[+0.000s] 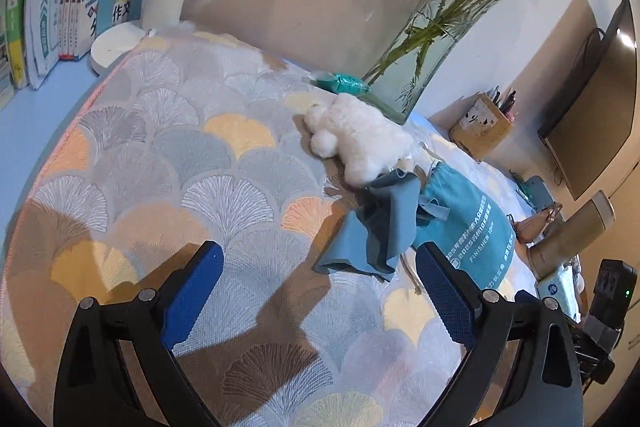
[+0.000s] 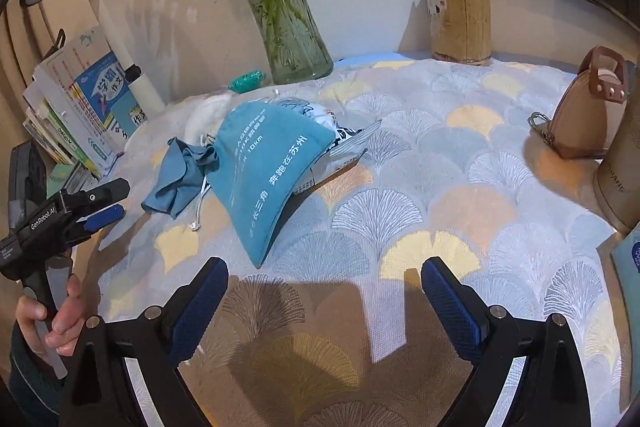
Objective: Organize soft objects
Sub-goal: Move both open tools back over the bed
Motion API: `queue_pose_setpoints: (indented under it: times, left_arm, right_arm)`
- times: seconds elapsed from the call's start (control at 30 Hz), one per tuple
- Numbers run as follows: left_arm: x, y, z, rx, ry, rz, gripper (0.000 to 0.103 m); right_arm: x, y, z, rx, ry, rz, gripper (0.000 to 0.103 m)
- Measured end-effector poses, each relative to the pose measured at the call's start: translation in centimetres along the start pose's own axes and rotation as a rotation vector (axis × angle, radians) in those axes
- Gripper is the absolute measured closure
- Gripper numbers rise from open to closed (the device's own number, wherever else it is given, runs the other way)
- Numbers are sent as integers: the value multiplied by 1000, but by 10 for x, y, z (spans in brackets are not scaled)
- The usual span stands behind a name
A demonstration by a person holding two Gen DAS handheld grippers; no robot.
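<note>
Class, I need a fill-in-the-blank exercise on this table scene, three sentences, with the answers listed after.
1. The pens stand in a holder made of ____.
2. The flower stems stand in a vase made of ____.
3. The plush toy lying beside the crumpled blue cloth is ____ in colour.

Answers: wood; glass; white

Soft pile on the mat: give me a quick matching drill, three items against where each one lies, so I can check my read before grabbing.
Items:
1. plush toy
2. blue cloth
3. drawstring bag

Places:
A. crumpled between the other two
B. nearest the glass vase
C. lying over a printed packet

Pairs: 1-B, 2-A, 3-C
</note>
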State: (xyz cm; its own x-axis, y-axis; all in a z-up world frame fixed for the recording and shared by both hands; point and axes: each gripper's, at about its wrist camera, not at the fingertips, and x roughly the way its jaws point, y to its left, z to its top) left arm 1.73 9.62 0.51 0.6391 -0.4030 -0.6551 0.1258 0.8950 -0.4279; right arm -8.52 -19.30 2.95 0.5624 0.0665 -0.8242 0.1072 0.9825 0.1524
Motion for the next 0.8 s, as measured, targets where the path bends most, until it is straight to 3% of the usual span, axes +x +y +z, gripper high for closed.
queue_pose_setpoints:
  times: [0.8]
  left_arm:
    - [-1,-18,-5,124,-18,69,6]
  right_arm:
    - [-9,21,-5,-111,-58,-76,8]
